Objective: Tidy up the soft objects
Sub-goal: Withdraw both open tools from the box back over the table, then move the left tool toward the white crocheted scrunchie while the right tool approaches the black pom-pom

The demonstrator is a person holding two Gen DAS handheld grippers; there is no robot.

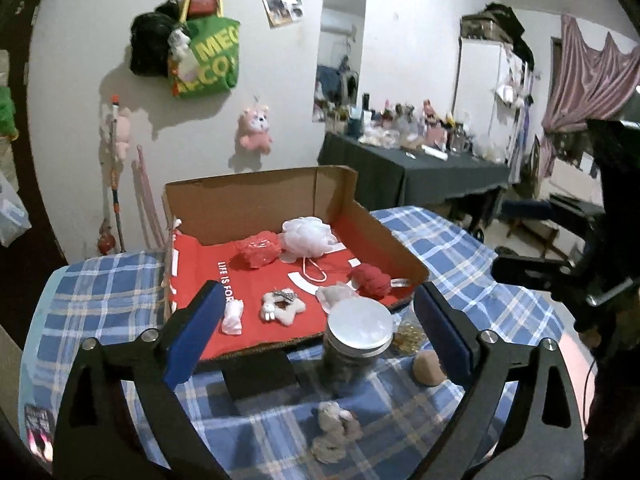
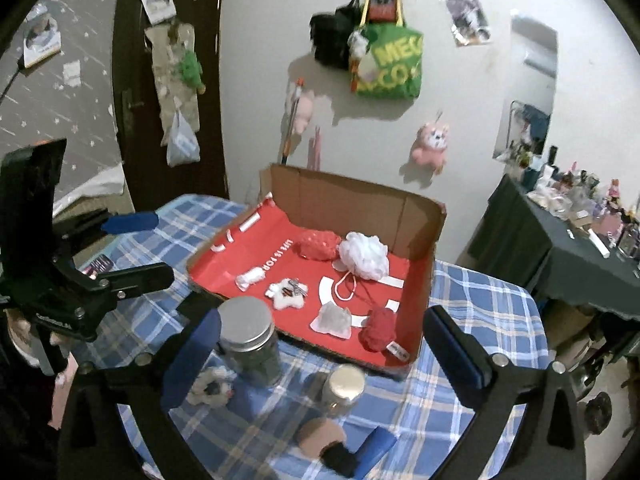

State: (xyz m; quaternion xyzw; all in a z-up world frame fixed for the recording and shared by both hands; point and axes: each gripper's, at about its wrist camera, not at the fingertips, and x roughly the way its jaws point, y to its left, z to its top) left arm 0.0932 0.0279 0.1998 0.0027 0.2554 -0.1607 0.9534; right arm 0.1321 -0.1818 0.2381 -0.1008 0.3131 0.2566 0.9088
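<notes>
Soft objects still loose on the checked tablecloth [image 1: 472, 256] are the concern: a grey-white plush [image 1: 334, 432] lies at six o'clock in the left wrist view, just below the left gripper [image 1: 316, 332], whose jaws stand wide with nothing between the pads. The right gripper [image 2: 320, 360] is equally wide and empty, with the plush [image 2: 210, 390] at its eight o'clock. Beyond the fingers stand two lidded jars [image 2: 250, 340], then the cardboard tray [image 1: 256, 196] at twelve o'clock, already holding a white mesh puff [image 1: 308, 236], red puffs, and small plush toys. The loose plush looks light and squashy; it should be pinched across its thick middle. What kind of toy it is stays blurred, and a brown round item [image 2: 322, 434] near the table edge is hard to identify.
</notes>
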